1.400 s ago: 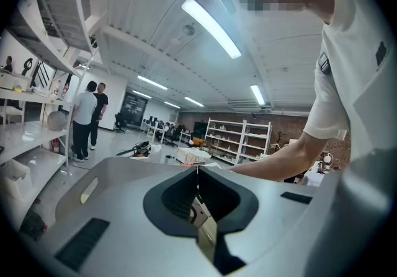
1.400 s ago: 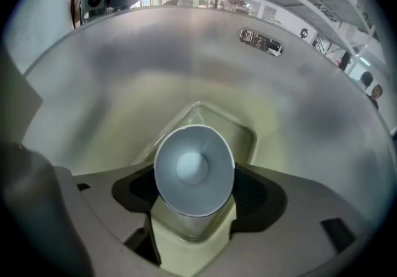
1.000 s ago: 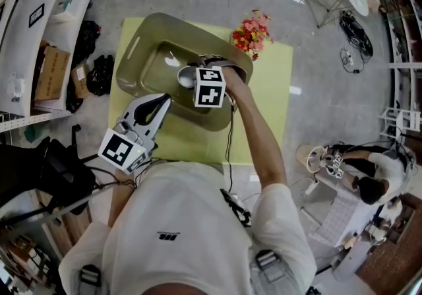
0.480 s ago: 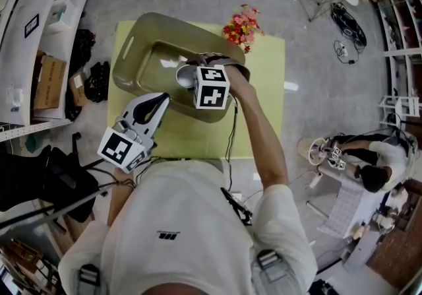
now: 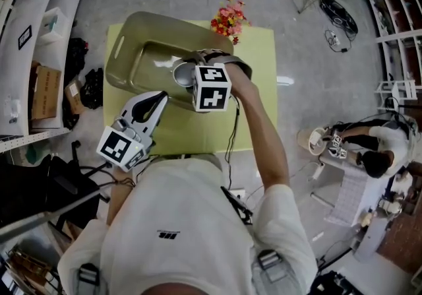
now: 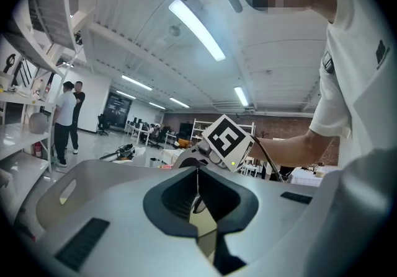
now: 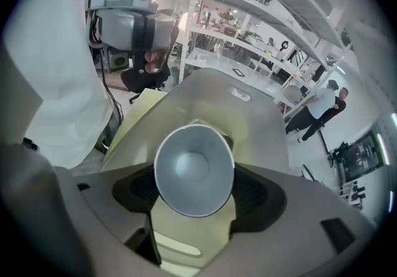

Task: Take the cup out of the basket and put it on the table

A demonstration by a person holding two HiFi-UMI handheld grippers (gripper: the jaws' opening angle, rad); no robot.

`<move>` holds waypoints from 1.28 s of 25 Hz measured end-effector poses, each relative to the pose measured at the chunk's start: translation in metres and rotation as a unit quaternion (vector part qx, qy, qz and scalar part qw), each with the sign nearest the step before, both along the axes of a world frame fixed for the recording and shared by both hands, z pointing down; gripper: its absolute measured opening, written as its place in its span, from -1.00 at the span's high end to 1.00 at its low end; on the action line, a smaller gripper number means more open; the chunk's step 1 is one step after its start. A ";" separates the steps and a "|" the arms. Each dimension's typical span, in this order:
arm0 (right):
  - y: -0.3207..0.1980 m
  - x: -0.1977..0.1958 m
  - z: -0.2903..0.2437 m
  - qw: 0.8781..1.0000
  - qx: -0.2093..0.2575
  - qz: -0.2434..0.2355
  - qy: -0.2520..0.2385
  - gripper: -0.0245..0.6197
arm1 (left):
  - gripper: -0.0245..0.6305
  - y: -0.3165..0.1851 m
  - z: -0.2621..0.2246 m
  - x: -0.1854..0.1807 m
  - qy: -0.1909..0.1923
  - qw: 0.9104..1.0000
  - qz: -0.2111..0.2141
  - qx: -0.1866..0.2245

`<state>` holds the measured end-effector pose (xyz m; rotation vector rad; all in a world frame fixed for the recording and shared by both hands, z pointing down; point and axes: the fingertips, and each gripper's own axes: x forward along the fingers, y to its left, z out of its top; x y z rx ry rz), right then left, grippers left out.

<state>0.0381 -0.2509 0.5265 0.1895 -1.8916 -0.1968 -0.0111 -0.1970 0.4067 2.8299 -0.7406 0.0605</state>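
- The left gripper (image 5: 160, 98), grey and black with a marker cube, hangs over the table's near-left corner. Its jaws are pressed together with nothing between them, and it is well apart from the task's things.
- The right gripper (image 7: 195, 194) points steeply down, and its jaws are spread wide and clamped on the sides of the pale grey, round, smooth-walled cup (image 7: 193, 169). The cup's open mouth faces that gripper's camera.
- In the head view the cup sits in the jaws above the near-right part of the olive-green plastic basket (image 5: 135, 28). It looks clear of the basket's floor, but I cannot tell whether it is above the rim.
- The basket, a rounded tub with handle slots, stands at the far-left corner of the square yellow-green table (image 5: 256, 92). Apart from one pale patch on its floor, it looks otherwise empty.
- A small bunch of pink, red and yellow flowers (image 5: 227, 20) stands at the table's far edge, just beside the basket.
- Progress, as I judge it: the grasp is made and the cup is partway out. Carrying it past the rim, setting it on the bare table to the right and letting go are left.
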 end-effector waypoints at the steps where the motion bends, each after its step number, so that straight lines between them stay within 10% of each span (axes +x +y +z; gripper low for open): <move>1: 0.002 0.002 -0.004 1.000 0.002 0.002 0.000 -0.13 | 0.89 0.002 -0.001 0.002 0.000 1.000 0.003 0.001; 32: 0.056 0.083 -0.088 0.992 0.076 0.095 -0.019 -0.13 | 0.88 0.035 -0.005 0.050 -0.002 0.997 0.083 0.008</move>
